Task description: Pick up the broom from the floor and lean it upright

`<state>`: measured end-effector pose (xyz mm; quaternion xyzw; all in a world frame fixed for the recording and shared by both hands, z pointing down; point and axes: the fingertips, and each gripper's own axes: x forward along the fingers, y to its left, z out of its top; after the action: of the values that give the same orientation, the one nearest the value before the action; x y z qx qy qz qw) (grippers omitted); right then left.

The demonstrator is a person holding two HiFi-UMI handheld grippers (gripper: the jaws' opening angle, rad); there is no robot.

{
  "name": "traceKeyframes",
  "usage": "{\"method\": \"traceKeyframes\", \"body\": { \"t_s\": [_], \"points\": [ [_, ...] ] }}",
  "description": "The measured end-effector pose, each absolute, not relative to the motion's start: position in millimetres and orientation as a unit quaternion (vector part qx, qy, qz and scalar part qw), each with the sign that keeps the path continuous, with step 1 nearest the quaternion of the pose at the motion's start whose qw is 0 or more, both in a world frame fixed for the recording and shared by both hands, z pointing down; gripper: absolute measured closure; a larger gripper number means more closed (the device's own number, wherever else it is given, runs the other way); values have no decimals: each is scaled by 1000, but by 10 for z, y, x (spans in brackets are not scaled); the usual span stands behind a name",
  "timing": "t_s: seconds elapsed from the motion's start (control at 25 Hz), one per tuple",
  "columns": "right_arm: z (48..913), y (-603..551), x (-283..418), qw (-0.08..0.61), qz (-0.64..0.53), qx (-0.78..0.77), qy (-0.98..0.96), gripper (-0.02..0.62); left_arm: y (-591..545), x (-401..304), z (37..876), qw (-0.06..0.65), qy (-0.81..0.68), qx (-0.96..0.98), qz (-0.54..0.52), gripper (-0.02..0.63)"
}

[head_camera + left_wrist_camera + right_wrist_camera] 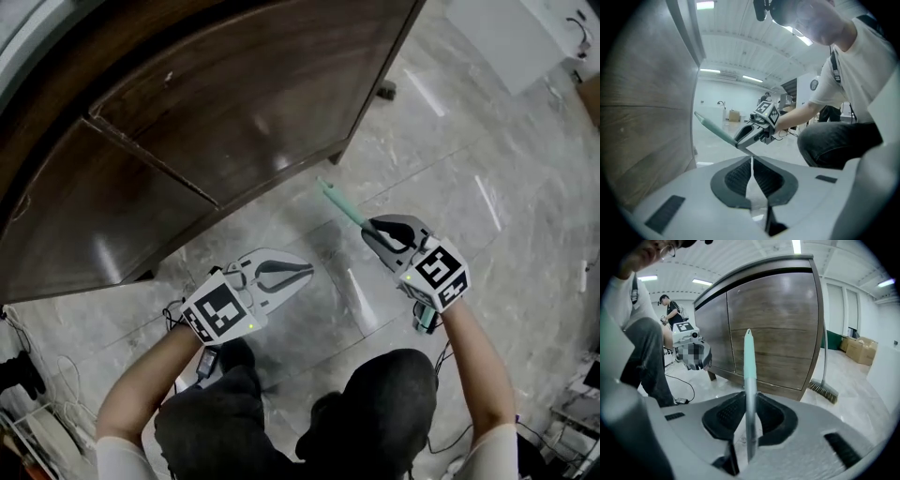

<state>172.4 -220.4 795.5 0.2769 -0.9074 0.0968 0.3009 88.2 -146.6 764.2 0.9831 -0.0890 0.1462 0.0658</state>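
Note:
The broom's handle (339, 204) is a grey metal pole with a pale teal grip at its end. It runs between the pads of my right gripper (370, 228), which is shut on it, and the teal end sticks out toward the cabinet. In the right gripper view the handle (748, 362) rises straight up out of the right gripper (749, 401). The brush end is hidden. My left gripper (305, 272) hangs to the left, apart from the handle, jaws together and empty. The left gripper view shows the left gripper (751, 161) shut and, beyond it, the right gripper (740, 139) carrying the handle (715, 129).
A dark wooden cabinet (234, 103) stands ahead on short legs over a grey marble floor (450, 159). A second broom (823, 389) leans at the cabinet's corner. A black cable (679, 399) lies on the floor at the left, and cardboard boxes (860, 350) sit far right.

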Motion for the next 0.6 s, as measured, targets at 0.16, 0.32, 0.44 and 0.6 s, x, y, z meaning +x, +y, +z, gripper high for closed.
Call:
{"method": "traceKeyframes", "body": {
  "t_s": [0.16,0.32,0.44,0.6],
  "points": [
    [7634,-2314,1660,291,90,286,-909,517,-1567,858,7344,52,-104,984,133,592],
    [7281,-2396,1602,266,100,303,-910,517,-1609,801,7085,51,-120,984,122,592],
    [7030,-2509,1538,242,111,313,-912,517,-1688,733,6919,55,-136,983,110,592],
    [6775,-2640,1438,219,124,322,-913,517,-1779,663,6716,56,-148,982,100,592]
  ]
}}
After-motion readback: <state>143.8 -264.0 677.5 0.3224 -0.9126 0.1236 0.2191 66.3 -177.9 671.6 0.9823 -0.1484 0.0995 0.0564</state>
